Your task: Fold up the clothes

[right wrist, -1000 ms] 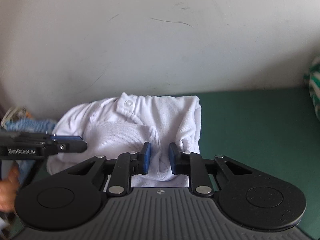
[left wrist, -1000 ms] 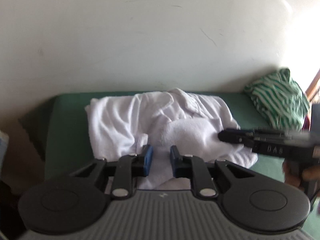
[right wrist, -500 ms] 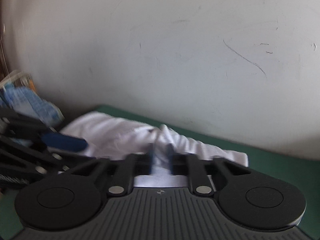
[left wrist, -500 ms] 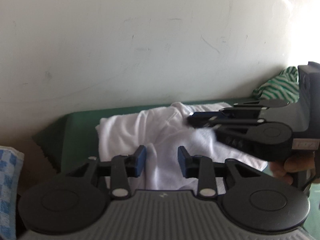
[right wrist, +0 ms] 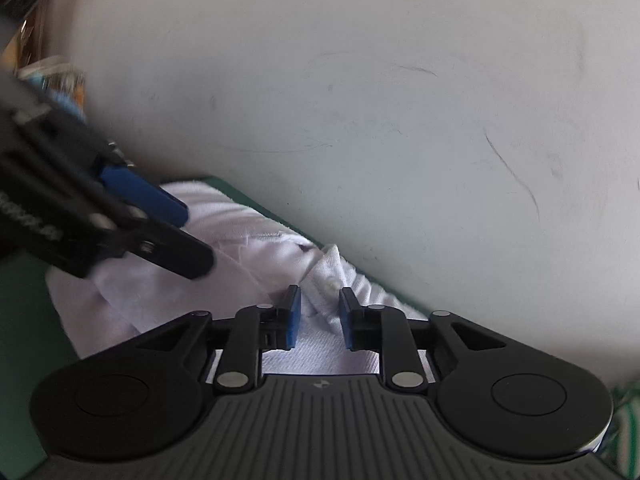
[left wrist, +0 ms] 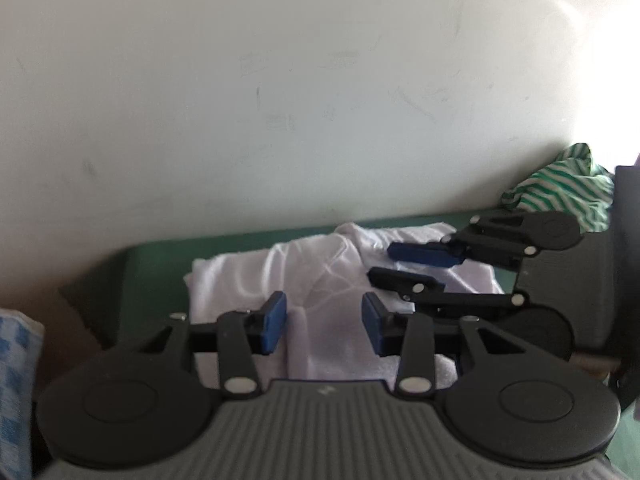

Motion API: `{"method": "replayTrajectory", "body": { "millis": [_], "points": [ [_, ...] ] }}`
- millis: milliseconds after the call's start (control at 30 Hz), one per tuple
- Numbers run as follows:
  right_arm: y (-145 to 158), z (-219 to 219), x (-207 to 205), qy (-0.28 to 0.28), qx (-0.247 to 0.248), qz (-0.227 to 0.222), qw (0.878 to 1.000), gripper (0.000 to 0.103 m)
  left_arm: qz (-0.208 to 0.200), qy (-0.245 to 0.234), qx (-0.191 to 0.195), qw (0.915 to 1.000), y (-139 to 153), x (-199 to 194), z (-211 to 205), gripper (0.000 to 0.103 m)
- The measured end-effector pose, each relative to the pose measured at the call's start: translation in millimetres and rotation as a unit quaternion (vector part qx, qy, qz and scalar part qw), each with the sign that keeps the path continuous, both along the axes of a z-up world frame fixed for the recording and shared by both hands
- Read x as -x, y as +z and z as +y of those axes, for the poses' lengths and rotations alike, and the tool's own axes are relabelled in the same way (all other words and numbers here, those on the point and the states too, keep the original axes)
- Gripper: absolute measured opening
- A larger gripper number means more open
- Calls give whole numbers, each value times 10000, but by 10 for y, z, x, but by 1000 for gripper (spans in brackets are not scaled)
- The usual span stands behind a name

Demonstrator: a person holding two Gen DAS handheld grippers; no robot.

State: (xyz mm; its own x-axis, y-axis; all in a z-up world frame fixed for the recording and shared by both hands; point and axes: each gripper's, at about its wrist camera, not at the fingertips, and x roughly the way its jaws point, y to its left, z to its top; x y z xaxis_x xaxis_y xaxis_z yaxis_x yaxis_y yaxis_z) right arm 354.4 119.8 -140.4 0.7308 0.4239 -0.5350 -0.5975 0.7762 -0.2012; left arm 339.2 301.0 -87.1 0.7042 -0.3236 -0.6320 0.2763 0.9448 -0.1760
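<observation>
Currently, left wrist view: left gripper (left wrist: 323, 325) has its jaws well apart, blue pads (left wrist: 273, 322) flanking a raised fold of the white garment (left wrist: 280, 268) with clear gaps on both sides; nothing is held. The garment lies bunched on the green surface (left wrist: 156, 252), close to the pale wall (left wrist: 280, 80). Right gripper (left wrist: 404, 262) enters from the right side and hangs over the far right part of the garment, its 2 fingers parted, 1 blue-padded above and 1 black below; no cloth sits between them. A green-and-white striped cloth (left wrist: 568, 196) lies heaped beyond it, at the wall, apart from the white garment. A blue checked cloth (left wrist: 16, 364) shows at the left edge, off the green surface. View is soft, so fine cloth folds cannot be read.

Right wrist view: right gripper (right wrist: 319, 316) is parted, pads on either side of the collar and button (right wrist: 331, 285) of the white garment (right wrist: 160, 288), gripping nothing. Whether the pads touch the fabric cannot be told. Left gripper (right wrist: 180, 232) comes in blurred from the left, crossing in front of the garment's left part and hiding it; its fingers look separated. The wall (right wrist: 360, 100) rises directly behind the garment, and a strip of green surface (right wrist: 24, 320) shows at lower left. A bit of striped cloth (right wrist: 624, 420) shows at the lower right edge.
</observation>
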Motion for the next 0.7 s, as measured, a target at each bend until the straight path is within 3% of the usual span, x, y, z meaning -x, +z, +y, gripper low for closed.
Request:
{"method": "replayTrajectory", "body": {
  "millis": [100, 200, 267, 367, 467, 533, 700],
  "points": [
    [-37, 53, -18, 64, 259, -150, 9995, 22, -68, 123, -235, 9996, -49, 21, -129, 42],
    [46, -24, 23, 126, -5, -71, 9999, 2, -123, 123, -198, 9997, -47, 72, -126, 46],
    [65, -14, 88, 291, -69, -39, 9995, 0, -135, 105, -104, 9998, -37, 115, -71, 47],
    [91, -2, 185, 516, -150, -17, 9986, 0, -101, 106, -129, 9998, -77, 111, -58, 52],
    [83, -18, 261, 421, -24, -327, 9986, 0, -169, 88, -214, 9996, -81, 116, -99, 52],
    [60, -14, 253, 357, 156, -412, 9984, 13, -249, 39, -253, 9994, -79, 136, -119, 53],
    [7, 39, 94, 180, 549, -521, 9970, 16, -221, 55, -281, 9993, -109, 135, -136, 54]
  ]
}}
